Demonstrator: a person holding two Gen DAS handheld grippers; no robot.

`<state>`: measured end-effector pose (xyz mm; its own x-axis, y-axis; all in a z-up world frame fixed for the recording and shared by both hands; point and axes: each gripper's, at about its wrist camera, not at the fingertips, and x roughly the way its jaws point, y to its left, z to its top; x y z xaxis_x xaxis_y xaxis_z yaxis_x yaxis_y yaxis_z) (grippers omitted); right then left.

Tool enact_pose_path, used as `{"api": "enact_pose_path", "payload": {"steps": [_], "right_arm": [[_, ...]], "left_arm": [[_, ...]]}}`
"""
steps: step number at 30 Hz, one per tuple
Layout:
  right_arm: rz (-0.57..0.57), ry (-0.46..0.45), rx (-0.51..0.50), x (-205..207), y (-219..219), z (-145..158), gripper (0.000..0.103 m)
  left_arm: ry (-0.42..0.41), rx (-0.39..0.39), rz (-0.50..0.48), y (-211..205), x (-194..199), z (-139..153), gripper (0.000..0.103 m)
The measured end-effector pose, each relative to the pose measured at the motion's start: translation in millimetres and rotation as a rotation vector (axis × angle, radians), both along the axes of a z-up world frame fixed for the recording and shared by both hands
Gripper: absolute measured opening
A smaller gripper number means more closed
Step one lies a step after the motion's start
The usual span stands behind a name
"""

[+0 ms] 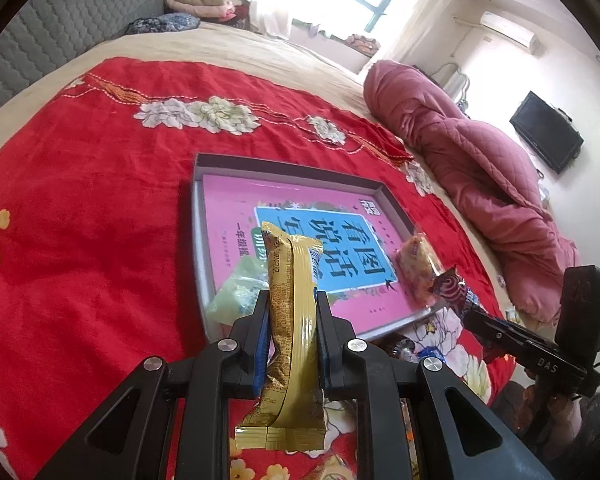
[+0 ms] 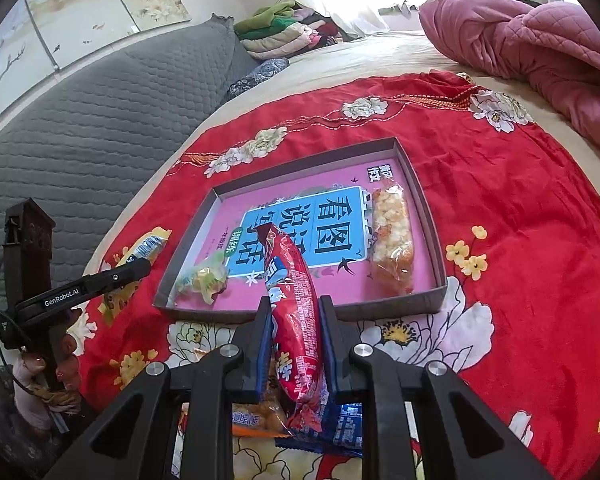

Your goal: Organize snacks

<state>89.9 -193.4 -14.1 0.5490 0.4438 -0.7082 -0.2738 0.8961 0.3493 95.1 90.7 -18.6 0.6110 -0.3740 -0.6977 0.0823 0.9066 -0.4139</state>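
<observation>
A shallow grey box (image 1: 204, 240) (image 2: 420, 188) with a pink book cover as its floor lies on the red blanket. In it lie a pale green snack packet (image 1: 236, 292) (image 2: 202, 280) and a clear packet of yellow puffed snack (image 1: 418, 268) (image 2: 392, 240). My left gripper (image 1: 293, 300) is shut on a gold snack bar (image 1: 294, 320), held upright near the box's front edge. My right gripper (image 2: 293, 304) is shut on a red sausage-shaped snack (image 2: 296, 312), held just in front of the box; it shows in the left wrist view (image 1: 452, 288).
Loose snack packets lie on the blanket under my right gripper: an orange one (image 2: 256, 416) and a blue one (image 2: 348, 424). A pink quilt (image 1: 480, 168) (image 2: 540, 40) is bunched at the far right. A grey headboard (image 2: 80, 128) and folded clothes (image 2: 280, 32) stand behind.
</observation>
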Motion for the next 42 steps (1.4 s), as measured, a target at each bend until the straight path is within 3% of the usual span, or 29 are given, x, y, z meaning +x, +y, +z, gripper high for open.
{"api": "enact_pose_path", "payload": {"steps": [20, 42], "right_arm": [[-0.018, -0.033, 0.019, 24, 19, 12, 0.022], [-0.057, -0.026, 0.034, 44, 23, 12, 0.022]], "left_arm": [[0.03, -0.055, 0.042, 13, 16, -11, 0.02], [0.05, -0.026, 0.043, 3, 40, -27, 0.02]]}}
